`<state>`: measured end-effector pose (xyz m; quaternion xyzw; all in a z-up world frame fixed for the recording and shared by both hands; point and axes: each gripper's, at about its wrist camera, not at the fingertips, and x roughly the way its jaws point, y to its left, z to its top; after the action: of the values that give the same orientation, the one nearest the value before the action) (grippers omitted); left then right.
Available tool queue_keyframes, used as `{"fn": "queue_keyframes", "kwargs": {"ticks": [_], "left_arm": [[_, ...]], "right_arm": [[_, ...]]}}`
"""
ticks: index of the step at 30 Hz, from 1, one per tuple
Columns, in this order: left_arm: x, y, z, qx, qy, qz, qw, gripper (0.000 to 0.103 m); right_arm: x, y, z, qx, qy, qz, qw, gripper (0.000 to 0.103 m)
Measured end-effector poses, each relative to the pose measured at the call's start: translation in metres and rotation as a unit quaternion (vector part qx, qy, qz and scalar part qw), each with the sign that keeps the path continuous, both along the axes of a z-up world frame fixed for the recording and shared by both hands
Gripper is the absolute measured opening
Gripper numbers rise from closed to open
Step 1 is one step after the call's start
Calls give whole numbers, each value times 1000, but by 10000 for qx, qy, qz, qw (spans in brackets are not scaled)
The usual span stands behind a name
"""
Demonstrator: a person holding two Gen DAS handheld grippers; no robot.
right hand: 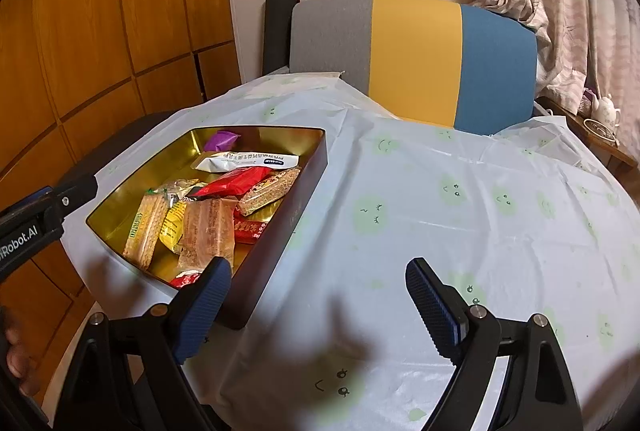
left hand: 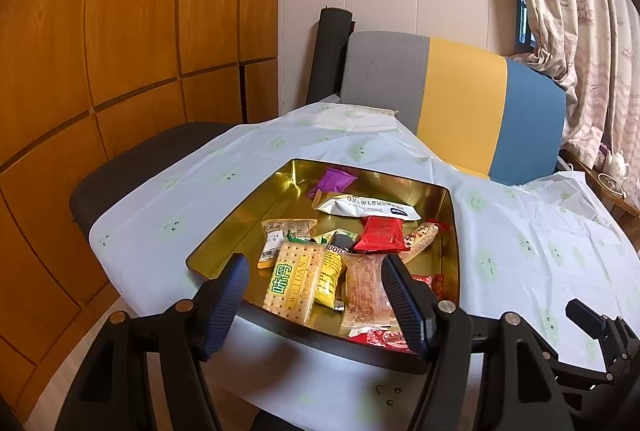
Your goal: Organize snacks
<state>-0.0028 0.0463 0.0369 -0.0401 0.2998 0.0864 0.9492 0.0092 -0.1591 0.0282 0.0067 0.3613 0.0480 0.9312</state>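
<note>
**Our black grippers with blue pads**

We carry two black plastic grippers: the left gripper [left hand: 316, 291] and right gripper [right hand: 320, 299] each have ribbed dark-blue pads, silver pivot screws and triangular cut-outs; white "Robot.AI" lettering marks one.
</note>
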Motion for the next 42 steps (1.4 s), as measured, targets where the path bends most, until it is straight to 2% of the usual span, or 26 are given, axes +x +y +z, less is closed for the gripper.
{"fn": "queue_keyframes", "kwargs": {"ticks": [29,34,38,42], "left_arm": [[1,-4,-3,-48,77,-202,9998,70],[3,-6,-6,-211,90,-382,9990,70],[4,-8,-6,-97,6,-359,9993,70],[11,-5,-9,-356,118,-475,9982,70]], "right_arm": [[-2,-1,-2,-24,-7,-37,10000,90],[-1,-3,-3,-44,6,-57,10000,90],[0,-7,-6,-57,39,-89,9999,90],[7,-29,-6,-28,77,-325,9994,90]]}}
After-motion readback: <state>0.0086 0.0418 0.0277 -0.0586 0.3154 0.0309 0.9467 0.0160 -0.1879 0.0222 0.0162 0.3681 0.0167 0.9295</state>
